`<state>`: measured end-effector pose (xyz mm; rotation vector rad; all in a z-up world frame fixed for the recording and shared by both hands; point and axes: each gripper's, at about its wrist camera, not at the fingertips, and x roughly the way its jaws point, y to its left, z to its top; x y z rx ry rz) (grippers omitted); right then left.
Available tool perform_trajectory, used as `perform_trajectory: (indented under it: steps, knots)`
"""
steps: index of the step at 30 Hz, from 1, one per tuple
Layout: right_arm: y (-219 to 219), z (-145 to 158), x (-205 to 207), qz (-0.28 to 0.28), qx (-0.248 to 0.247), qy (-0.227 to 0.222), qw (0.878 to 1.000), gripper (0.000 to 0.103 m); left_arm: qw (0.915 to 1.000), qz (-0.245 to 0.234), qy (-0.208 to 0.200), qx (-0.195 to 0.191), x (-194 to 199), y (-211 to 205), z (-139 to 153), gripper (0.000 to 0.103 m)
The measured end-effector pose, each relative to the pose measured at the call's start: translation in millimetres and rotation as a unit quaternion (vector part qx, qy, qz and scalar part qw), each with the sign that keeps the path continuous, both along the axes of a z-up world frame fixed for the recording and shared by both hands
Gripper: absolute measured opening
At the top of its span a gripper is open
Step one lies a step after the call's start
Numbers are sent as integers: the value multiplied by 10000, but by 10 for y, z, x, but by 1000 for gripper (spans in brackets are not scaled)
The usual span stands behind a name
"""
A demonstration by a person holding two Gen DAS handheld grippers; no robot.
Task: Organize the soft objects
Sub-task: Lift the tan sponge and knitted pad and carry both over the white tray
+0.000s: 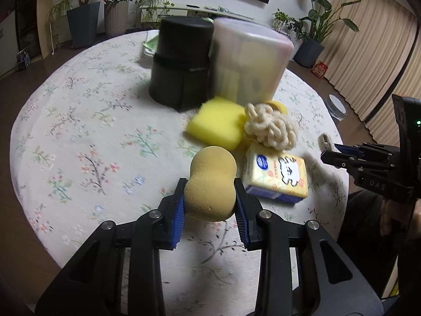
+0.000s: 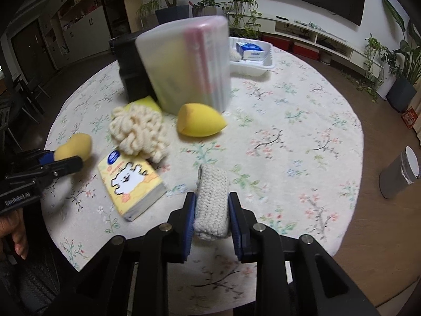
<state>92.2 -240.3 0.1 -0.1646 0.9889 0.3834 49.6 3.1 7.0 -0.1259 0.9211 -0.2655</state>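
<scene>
My left gripper (image 1: 209, 201) is shut on a tan peanut-shaped sponge (image 1: 211, 184), held just above the table. My right gripper (image 2: 212, 214) is shut on a cream crocheted pad (image 2: 212, 200); its blue pads press both sides. On the table lie a yellow block sponge (image 1: 217, 125), a cream knitted scrubber (image 1: 271, 126), a yellow teardrop sponge (image 2: 198, 121) and a yellow tissue pack (image 2: 131, 184). In the right wrist view the left gripper (image 2: 65, 160) shows at the left with the tan sponge (image 2: 75, 146). The right gripper (image 1: 331, 152) shows at the right edge of the left wrist view.
A black container (image 1: 179, 63) and a translucent lidded container (image 1: 247, 60) stand together at the back of the round floral table (image 1: 79, 131). A white tray (image 2: 252, 60) with blue packs sits behind them. A grey bin (image 2: 400, 173) stands on the floor at the right.
</scene>
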Motion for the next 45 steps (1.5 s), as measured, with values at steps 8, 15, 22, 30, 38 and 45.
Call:
perform_trajectory:
  steps: [8, 15, 22, 30, 38, 45]
  knots:
    - [-275, 227, 333, -236, -121, -207, 9994, 27, 9995, 231, -203, 51, 278, 373, 269, 31]
    - [-501, 466, 841, -440, -304, -419, 9977, 27, 9978, 487, -394, 199, 775, 809, 565, 31]
    - [-628, 610, 1556, -580, -451, -460, 9962, 27, 9965, 553, -506, 377, 1393, 1050, 795, 31]
    - [-472, 722, 2350, -481, -538, -521, 9960, 27, 9968, 237, -411, 646, 2219, 973, 804, 31]
    - [-15, 541, 2959, 171, -578, -358, 9975, 27, 9978, -219, -243, 583, 2942, 727, 682, 31]
    - [477, 388, 3353, 769, -419, -166, 9960, 27, 9955, -631, 3, 707, 3392, 419, 471, 31]
